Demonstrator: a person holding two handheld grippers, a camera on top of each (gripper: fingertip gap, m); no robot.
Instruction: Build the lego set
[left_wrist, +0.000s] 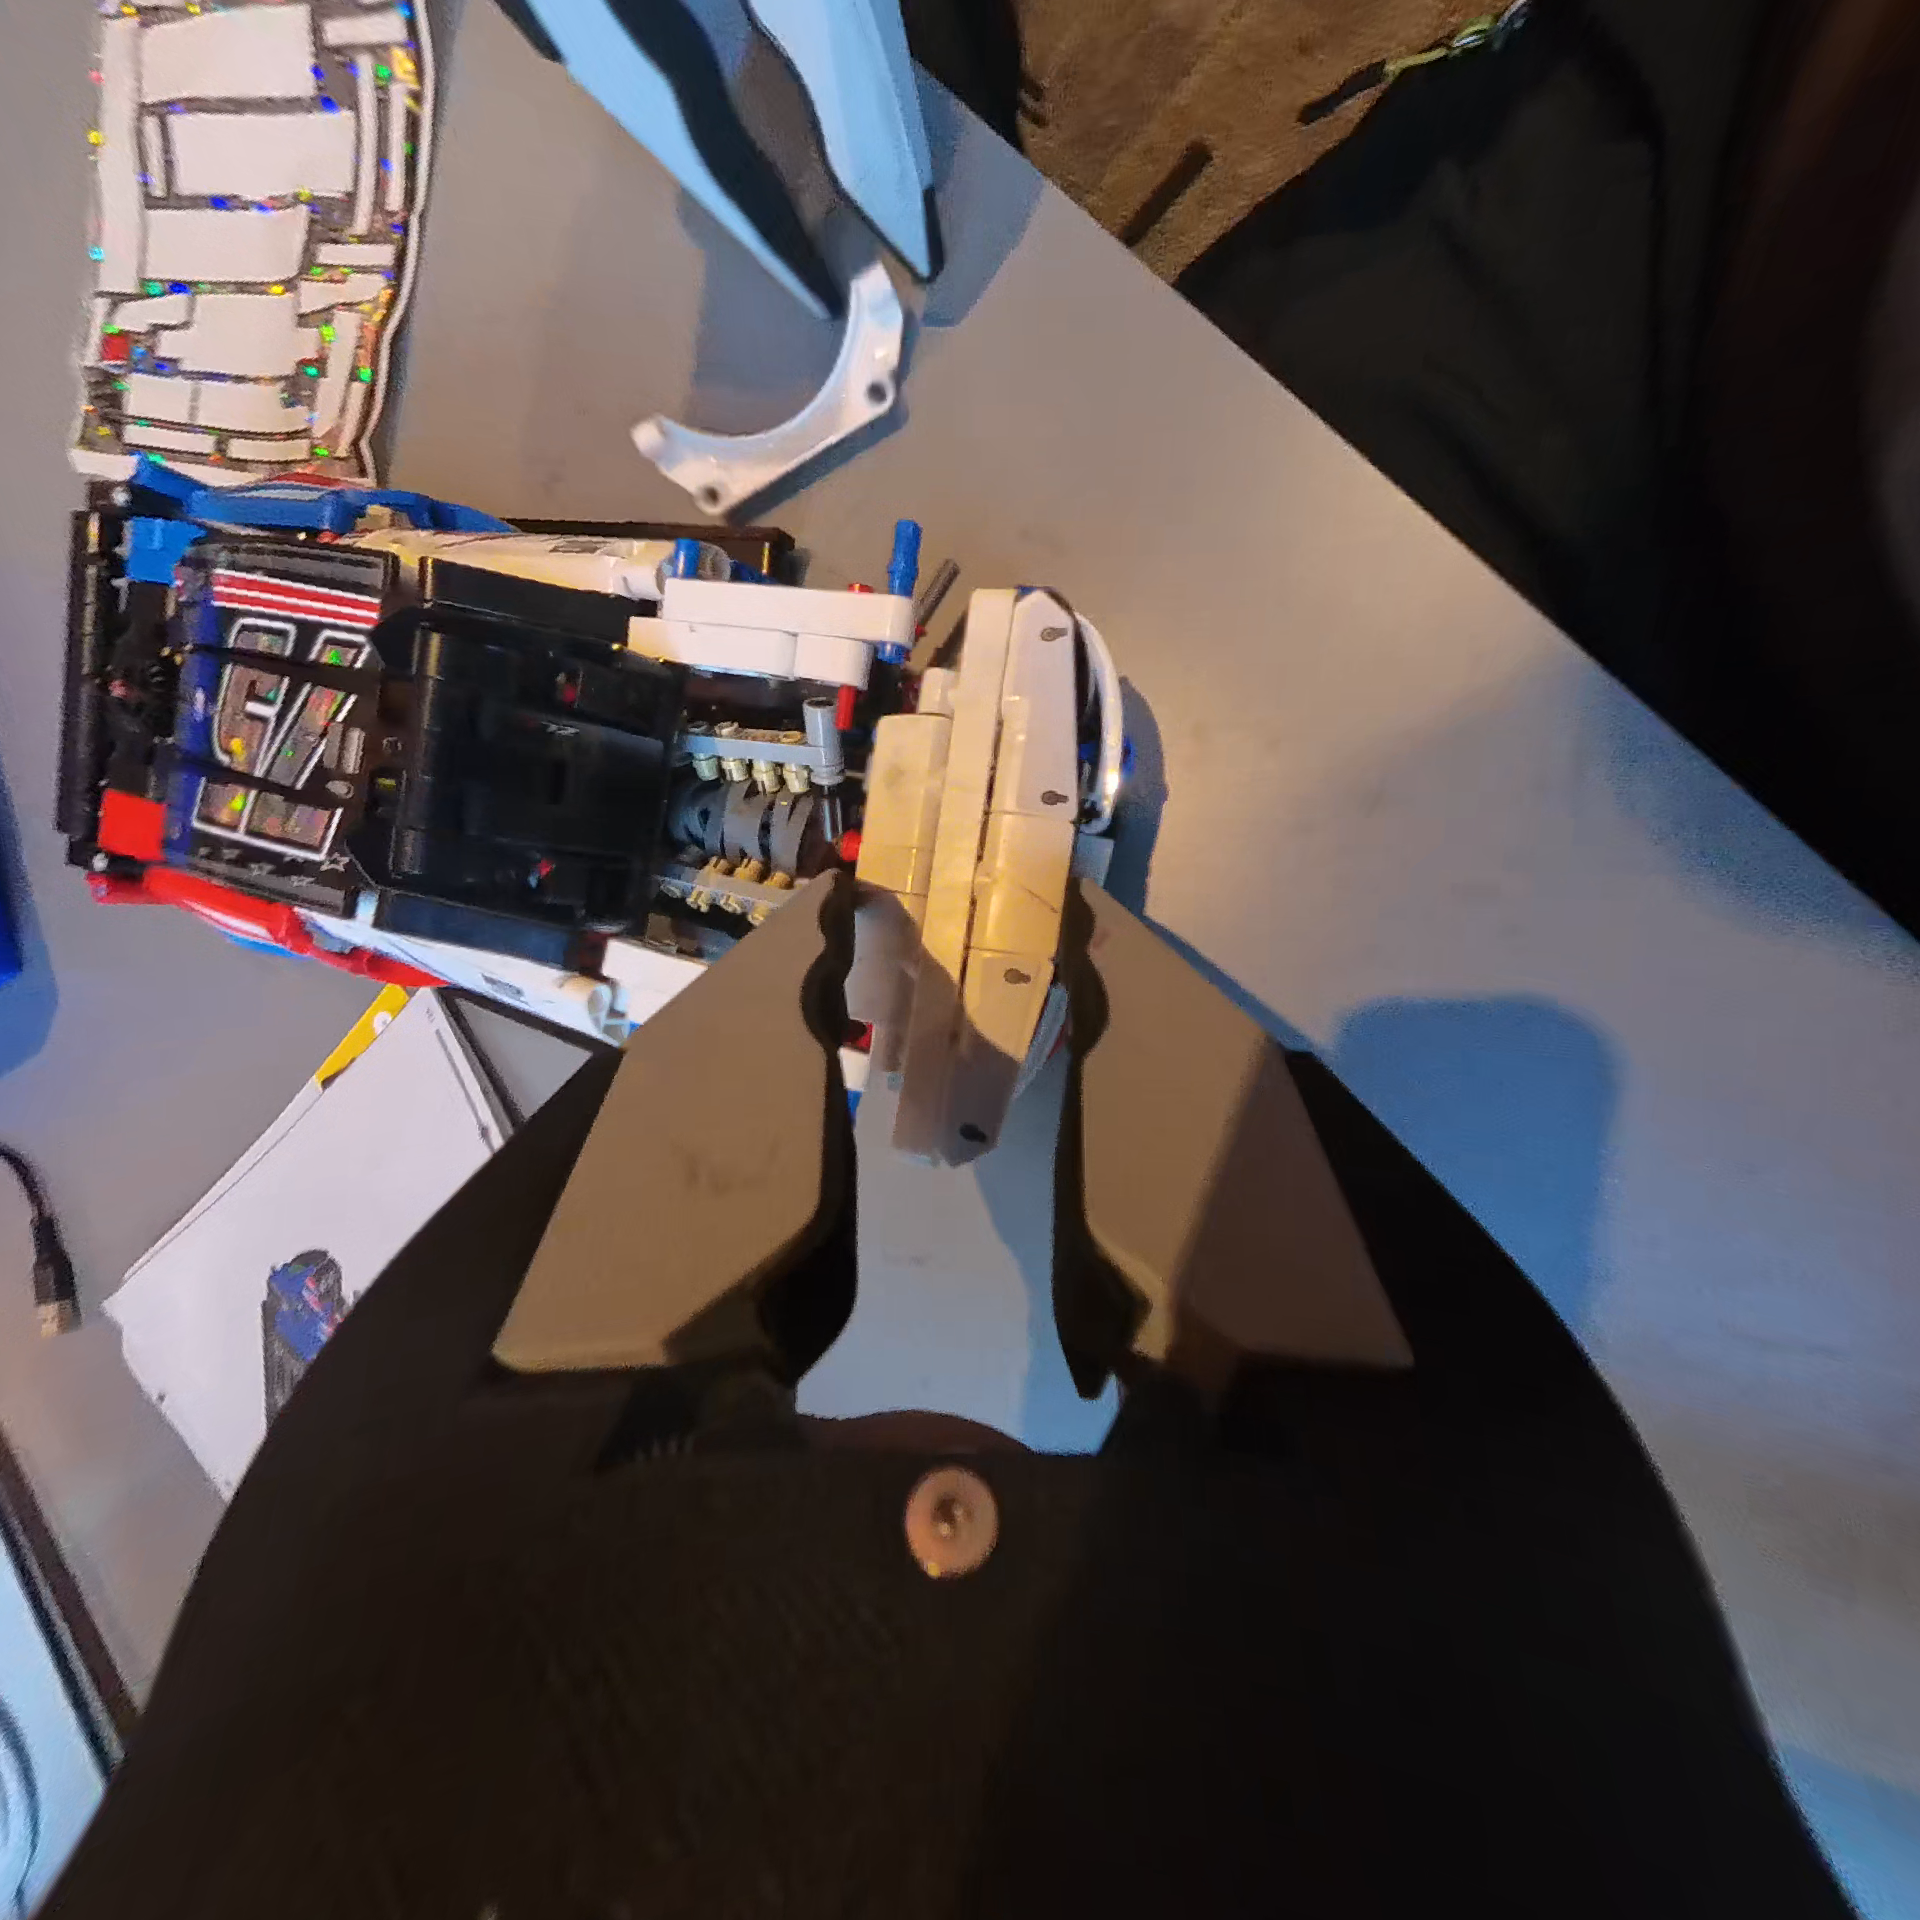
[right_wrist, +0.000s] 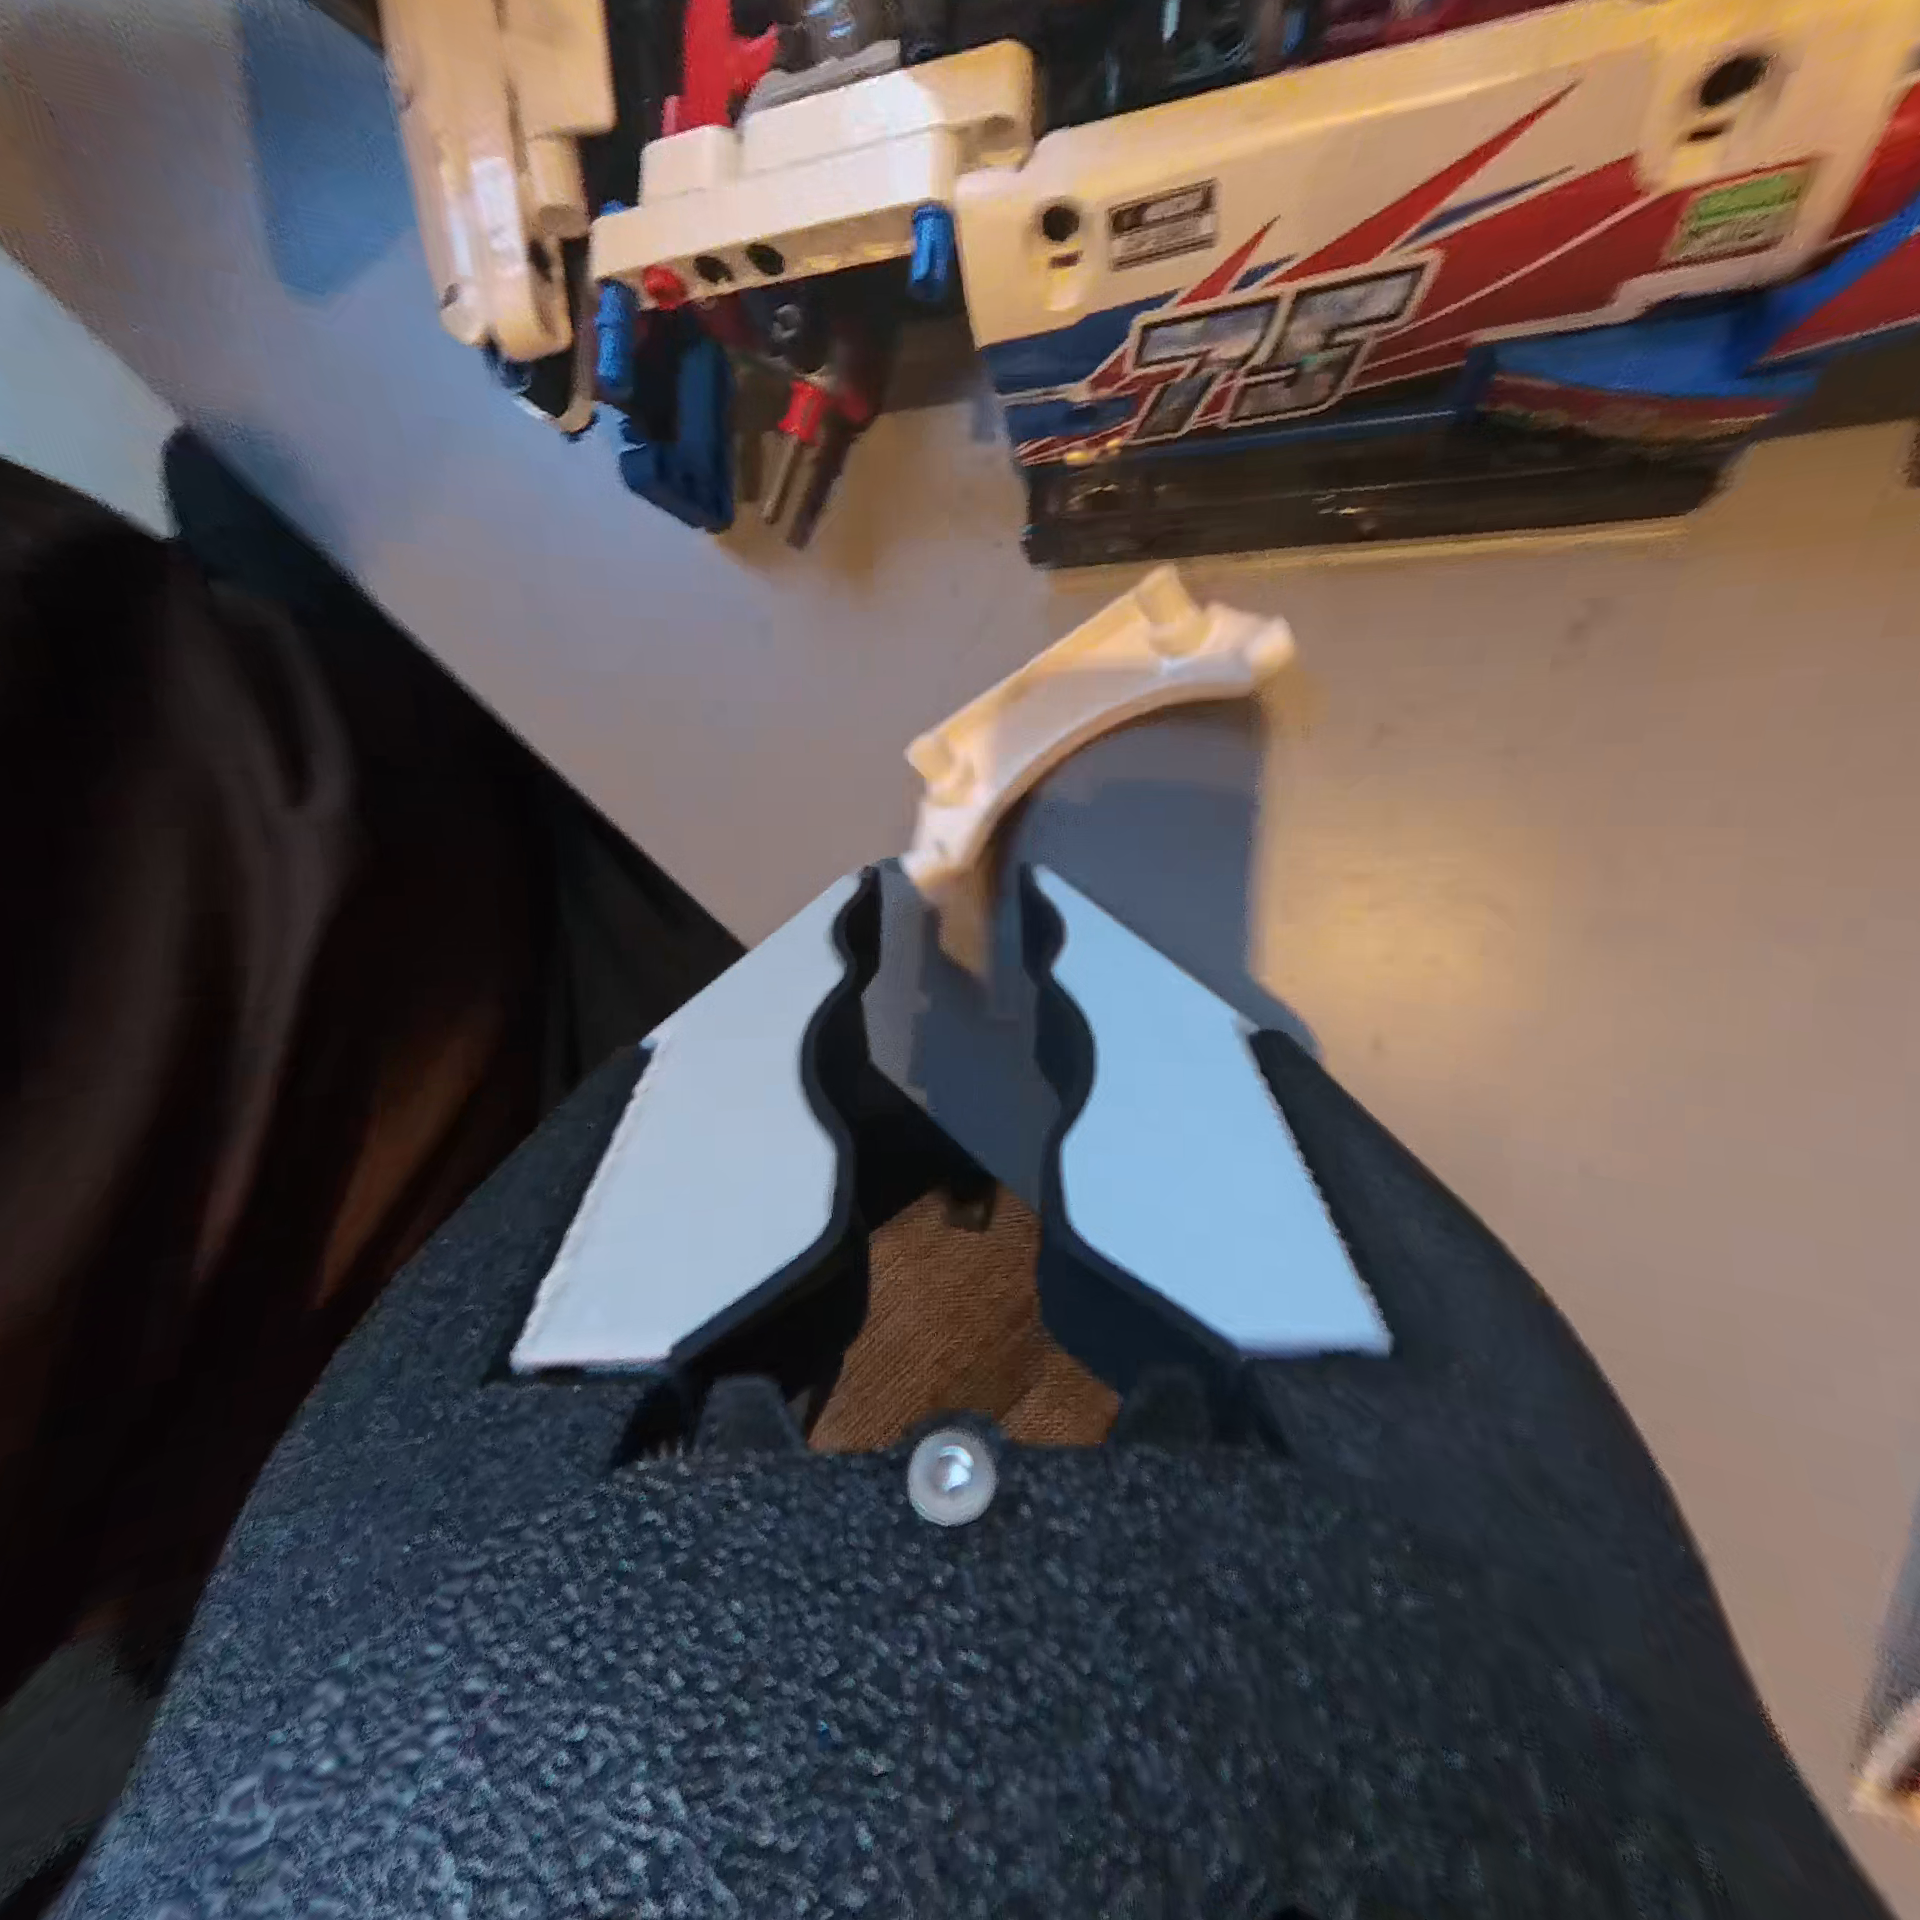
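The Lego race car (left_wrist: 416, 748) lies on the grey table (left_wrist: 1351, 831), black roof up, with its engine showing. My left gripper (left_wrist: 958, 914) is shut on the car's white front section (left_wrist: 997, 831), one finger on each side of it. The car's side with red and blue stickers (right_wrist: 1351, 291) fills the top of the right wrist view. A loose white wheel arch (right_wrist: 1091, 707) lies in front of it and also shows in the left wrist view (left_wrist: 800, 436). My right gripper (right_wrist: 951, 894) is open, with one end of the arch between its fingers; a small gap shows beside it.
A sticker sheet (left_wrist: 239, 239) lies beyond the car. The instruction booklet (left_wrist: 343, 1195) lies under the car's near side. A black cable plug (left_wrist: 52, 1288) is at the left. The table edge (left_wrist: 1558, 644) runs diagonally on the right, with dark floor beyond. My right gripper (left_wrist: 821, 156) shows at the top. One gripper's finger ends stand about 15 centimeters off the other's.
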